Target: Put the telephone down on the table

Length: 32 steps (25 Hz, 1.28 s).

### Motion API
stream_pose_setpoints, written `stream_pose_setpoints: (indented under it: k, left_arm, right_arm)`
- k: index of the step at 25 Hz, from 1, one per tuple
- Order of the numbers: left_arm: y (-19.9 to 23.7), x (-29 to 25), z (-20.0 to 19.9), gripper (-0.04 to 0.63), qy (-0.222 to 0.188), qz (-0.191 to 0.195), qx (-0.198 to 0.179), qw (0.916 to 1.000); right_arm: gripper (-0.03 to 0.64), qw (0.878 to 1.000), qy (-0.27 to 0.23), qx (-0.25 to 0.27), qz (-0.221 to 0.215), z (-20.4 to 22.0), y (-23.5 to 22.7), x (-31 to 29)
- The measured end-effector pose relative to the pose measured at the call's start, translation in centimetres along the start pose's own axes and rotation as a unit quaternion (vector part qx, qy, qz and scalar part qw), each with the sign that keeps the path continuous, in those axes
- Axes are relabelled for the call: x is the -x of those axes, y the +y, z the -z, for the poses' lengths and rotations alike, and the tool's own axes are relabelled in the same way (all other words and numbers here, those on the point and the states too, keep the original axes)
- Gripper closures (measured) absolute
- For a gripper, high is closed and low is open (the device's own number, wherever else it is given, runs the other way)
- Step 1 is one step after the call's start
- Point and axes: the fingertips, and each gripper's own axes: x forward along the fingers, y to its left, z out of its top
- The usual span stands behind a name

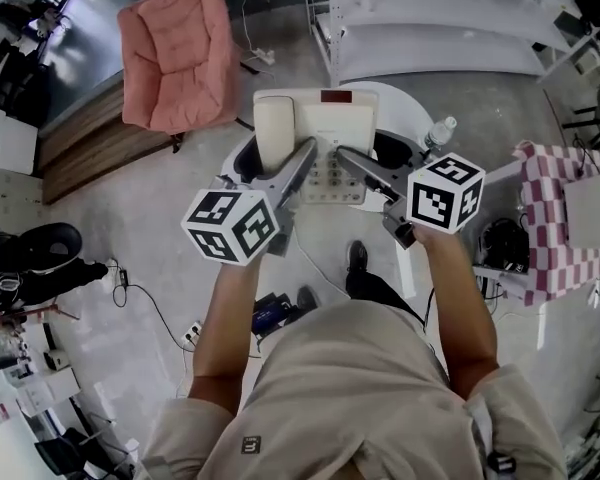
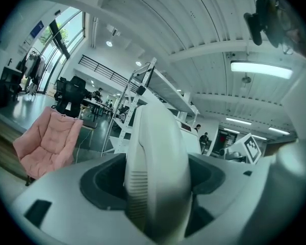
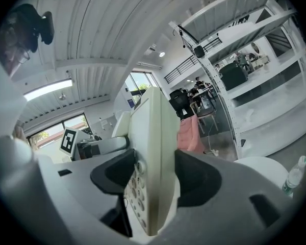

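A cream telephone [image 1: 315, 143] with its handset on the left and keypad in the middle hangs over the round white table [image 1: 405, 108]; whether it touches the table I cannot tell. My left gripper [image 1: 305, 156] is shut on the handset side, seen edge-on as the handset [image 2: 155, 172] in the left gripper view, clamped by my left gripper [image 2: 155, 188]. My right gripper [image 1: 345, 155] is shut on the keypad side. The right gripper view shows the telephone [image 3: 152, 152] edge-on with its buttons, inside my right gripper [image 3: 153, 185].
A pink padded chair [image 1: 175, 53] stands at the back left and white shelving [image 1: 440, 18] behind the table. A water bottle [image 1: 437, 133] sits on the table's right edge. A checked cloth [image 1: 555, 218] lies at the right. Cables and a power strip [image 1: 192, 335] lie on the floor.
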Motion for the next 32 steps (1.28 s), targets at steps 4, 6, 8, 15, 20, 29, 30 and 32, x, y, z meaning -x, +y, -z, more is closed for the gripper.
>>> stream_pose_setpoints:
  k: [4, 6, 8, 15, 20, 29, 30, 32]
  left_arm:
    - [0.9, -3.5, -0.4, 0.257, 0.001, -0.015, 0.003, 0.9999]
    - [1.3, -5.0, -0.5, 0.258, 0.001, -0.023, 0.006, 0.9997]
    - [1.3, -6.5, -0.4, 0.258, 0.002, -0.031, 0.009, 0.9995]
    - [1.4, -10.4, 0.2, 0.258, 0.010, -0.059, 0.016, 0.9981]
    - [2.2, -12.2, 0.8, 0.257, 0.017, -0.067, 0.027, 0.9972]
    - [3.9, -14.8, 1.9, 0.258, 0.032, -0.058, 0.038, 0.9971]
    - [4.0, -15.0, 2.1, 0.257, 0.034, -0.056, 0.040, 0.9971]
    - [4.4, -15.4, 2.5, 0.257, 0.038, -0.052, 0.042, 0.9971]
  right_arm:
    - [0.377, 1.000, 0.007, -0.002, -0.013, -1.5, -3.4, -1.0]
    - [0.377, 1.000, 0.011, -0.004, -0.019, -2.1, -4.9, -1.4]
    - [0.377, 1.000, 0.015, -0.006, -0.026, -2.5, -6.5, -1.5]
    - [0.377, 0.998, 0.025, -0.016, -0.048, -3.3, -10.6, -1.6]
    - [0.377, 0.998, 0.032, -0.023, -0.054, -3.4, -12.6, -2.3]
    - [0.379, 0.998, 0.034, -0.036, -0.039, -3.0, -15.2, -3.6]
    - [0.379, 0.998, 0.034, -0.038, -0.037, -2.9, -15.4, -3.7]
    - [0.379, 0.998, 0.034, -0.041, -0.032, -2.6, -15.9, -3.9]
